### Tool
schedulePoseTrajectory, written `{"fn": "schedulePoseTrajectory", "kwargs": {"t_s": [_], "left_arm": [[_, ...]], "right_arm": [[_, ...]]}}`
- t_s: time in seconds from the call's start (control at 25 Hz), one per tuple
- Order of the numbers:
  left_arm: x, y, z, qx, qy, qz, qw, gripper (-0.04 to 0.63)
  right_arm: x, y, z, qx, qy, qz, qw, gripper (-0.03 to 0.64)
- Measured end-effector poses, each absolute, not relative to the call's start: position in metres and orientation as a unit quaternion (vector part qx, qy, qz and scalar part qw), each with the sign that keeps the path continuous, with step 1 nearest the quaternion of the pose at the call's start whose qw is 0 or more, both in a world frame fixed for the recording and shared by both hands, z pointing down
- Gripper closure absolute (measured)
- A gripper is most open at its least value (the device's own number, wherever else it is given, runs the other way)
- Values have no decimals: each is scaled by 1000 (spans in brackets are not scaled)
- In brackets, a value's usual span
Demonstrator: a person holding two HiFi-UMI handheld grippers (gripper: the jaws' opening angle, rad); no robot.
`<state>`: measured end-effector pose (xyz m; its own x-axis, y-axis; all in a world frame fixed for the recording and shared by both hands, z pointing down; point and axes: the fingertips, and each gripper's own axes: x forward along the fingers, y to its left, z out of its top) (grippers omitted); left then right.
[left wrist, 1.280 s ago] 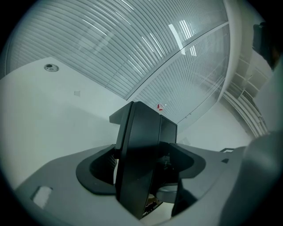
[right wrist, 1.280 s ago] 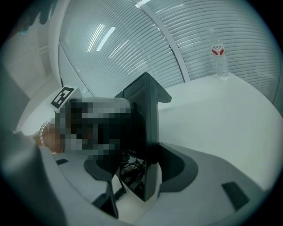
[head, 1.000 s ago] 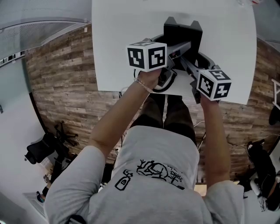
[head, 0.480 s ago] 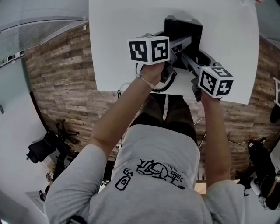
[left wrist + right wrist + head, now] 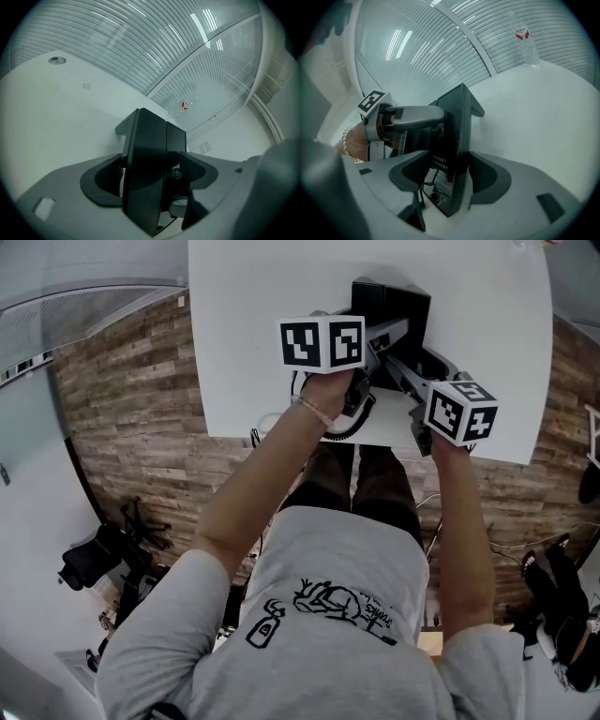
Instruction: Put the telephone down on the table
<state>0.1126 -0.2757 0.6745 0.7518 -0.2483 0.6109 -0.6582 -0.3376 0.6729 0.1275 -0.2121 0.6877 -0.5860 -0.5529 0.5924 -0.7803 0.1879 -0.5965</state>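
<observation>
The black telephone stands edge-up over the white table, gripped from two sides. My left gripper is shut on it, and the dark body fills the gap between its jaws. My right gripper is shut on it too, pinching a thin black panel. In the right gripper view the left gripper's grey finger presses against the telephone. A coiled cord hangs beneath the left hand. I cannot tell whether the telephone touches the tabletop.
A water bottle with a red label stands far back on the table, small in the left gripper view. The table's near edge lies right by the hands, with wood floor below. Ribbed glass walls rise behind.
Both grippers and the telephone have shifted slightly farther from the person over the table. Both stay shut on it.
</observation>
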Motion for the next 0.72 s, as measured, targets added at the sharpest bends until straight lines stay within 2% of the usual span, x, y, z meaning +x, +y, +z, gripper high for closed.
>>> {"fn": "schedulePoseTrajectory", "kwargs": {"t_s": [0.2,0.72], "left_arm": [[102,-274,673,799,-309,236,459,225],[62,-242,611,811,-340,231,416,225]], "right_arm": [[139,-212,681,459,-757,441,148,382],[173,-209,613,488,-771,367,182,382]]}}
